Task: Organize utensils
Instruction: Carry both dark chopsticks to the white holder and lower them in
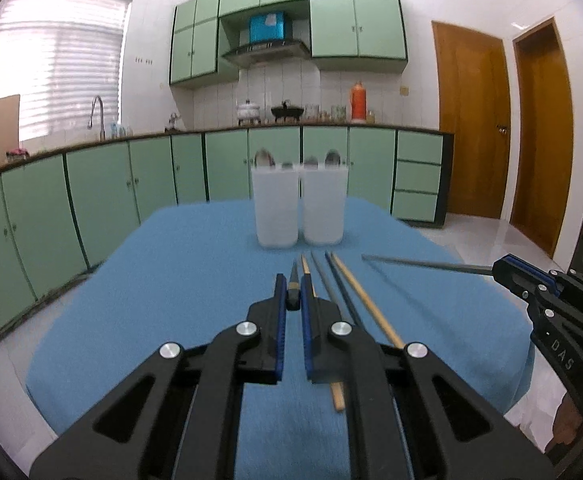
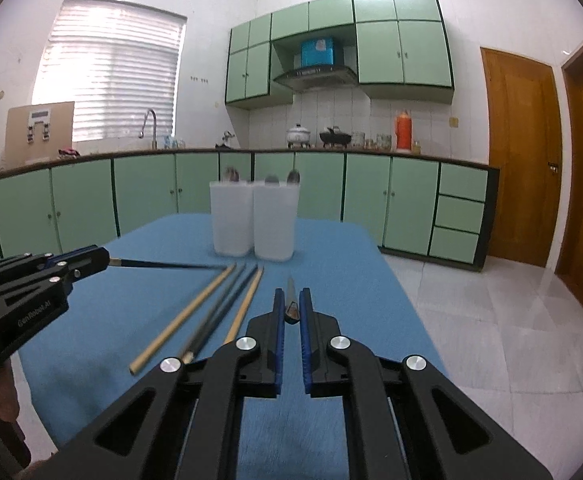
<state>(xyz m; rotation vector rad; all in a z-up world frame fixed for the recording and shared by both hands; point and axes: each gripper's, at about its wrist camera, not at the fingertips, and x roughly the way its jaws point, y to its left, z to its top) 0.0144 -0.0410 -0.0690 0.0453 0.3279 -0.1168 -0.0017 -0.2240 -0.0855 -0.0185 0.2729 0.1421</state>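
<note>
The left gripper (image 1: 293, 298) fills the foreground of its own view, its blue-padded fingers (image 1: 280, 300) clenched on the butt of a dark chopstick (image 1: 294, 280) that points straight ahead from the tips; the same dark chopstick shows in the right wrist view as a thin rod jutting from the left gripper toward the middle of the bench. The right gripper (image 2: 290, 308) likewise has its fingers (image 2: 278, 312) clamped on a second dark chopstick (image 2: 290, 296), whose shaft extends forward between the tips. Just beside the left gripper's fingers, to their right, four loose chopsticks (image 1: 341, 288) lie side by side on the blue cloth (image 1: 171, 280) that covers the bench: two pale wooden ones and two dark ones, tips aimed away from the camera; from the right gripper they lie just left of the fingers. Farther ahead of both sets of fingers, near the far edge of the bench, two translucent white holders (image 1: 299, 208) stand upright and touching each other, spoon bowls (image 1: 265, 158) rising above their rims. Beyond the bench runs a kitchen counter with green cabinets (image 1: 103, 184), a tap (image 1: 97, 114) below a blinded window to the left, and wooden doors (image 1: 475, 120) to the right.
</note>
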